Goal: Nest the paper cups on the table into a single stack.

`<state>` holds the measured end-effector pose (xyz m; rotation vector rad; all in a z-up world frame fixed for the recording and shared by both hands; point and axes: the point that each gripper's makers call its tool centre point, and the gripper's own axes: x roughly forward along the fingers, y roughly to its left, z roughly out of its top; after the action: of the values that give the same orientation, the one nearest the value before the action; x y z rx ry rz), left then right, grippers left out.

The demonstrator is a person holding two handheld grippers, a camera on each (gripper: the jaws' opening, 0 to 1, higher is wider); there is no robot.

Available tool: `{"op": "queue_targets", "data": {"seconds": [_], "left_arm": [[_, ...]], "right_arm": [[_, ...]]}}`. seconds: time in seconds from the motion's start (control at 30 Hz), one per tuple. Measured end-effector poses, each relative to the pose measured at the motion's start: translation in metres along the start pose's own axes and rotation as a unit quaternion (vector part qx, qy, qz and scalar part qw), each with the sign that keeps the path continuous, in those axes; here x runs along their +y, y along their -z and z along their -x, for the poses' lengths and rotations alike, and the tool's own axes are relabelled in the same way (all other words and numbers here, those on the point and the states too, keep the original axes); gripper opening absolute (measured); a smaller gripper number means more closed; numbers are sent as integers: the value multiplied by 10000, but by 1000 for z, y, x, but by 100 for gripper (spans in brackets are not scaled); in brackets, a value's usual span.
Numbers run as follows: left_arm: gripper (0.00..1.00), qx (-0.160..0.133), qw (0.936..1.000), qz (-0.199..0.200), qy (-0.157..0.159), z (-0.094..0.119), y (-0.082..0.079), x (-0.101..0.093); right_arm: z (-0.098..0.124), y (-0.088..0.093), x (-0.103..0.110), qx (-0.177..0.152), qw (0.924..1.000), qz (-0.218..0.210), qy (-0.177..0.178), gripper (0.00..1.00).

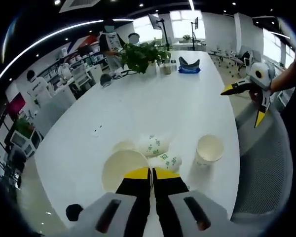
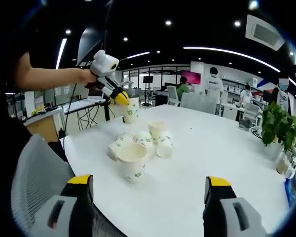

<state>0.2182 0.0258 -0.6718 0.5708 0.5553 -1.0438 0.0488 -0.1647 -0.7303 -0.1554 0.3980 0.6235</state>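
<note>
White paper cups with green print sit grouped on the white table (image 1: 138, 103). My left gripper (image 1: 150, 173) is shut on the rim of one paper cup (image 1: 117, 170), whose mouth faces the camera. In the right gripper view that same held cup (image 2: 130, 112) hangs above the table in the left gripper (image 2: 119, 97). Below it, several cups (image 2: 142, 137) lie on their sides, and one upright cup (image 2: 133, 160) stands nearest, also the upright cup (image 1: 208, 149) at the right. My right gripper (image 2: 148, 181) is open and holds nothing, back from the cups; it appears as the right gripper (image 1: 244, 103) off the table's edge.
A potted plant (image 1: 143, 54) and a blue object (image 1: 189, 66) stand at the table's far end. A grey mesh chair (image 1: 266, 168) sits by the table edge nearest me, the same chair (image 2: 34, 182). People and desks fill the office behind.
</note>
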Motion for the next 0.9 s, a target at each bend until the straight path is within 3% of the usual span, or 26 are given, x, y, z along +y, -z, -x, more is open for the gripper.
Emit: {"op": "queue_targets", "data": {"seconds": [0.37, 0.9], "left_arm": [[0, -135, 9993, -229, 274, 12, -29, -31], [0, -215, 9962, -475, 698, 9, -47, -74]], "right_arm": [[0, -1, 0, -15, 10000, 7, 14, 95], [0, 0, -1, -19, 10000, 56, 39, 94]]}}
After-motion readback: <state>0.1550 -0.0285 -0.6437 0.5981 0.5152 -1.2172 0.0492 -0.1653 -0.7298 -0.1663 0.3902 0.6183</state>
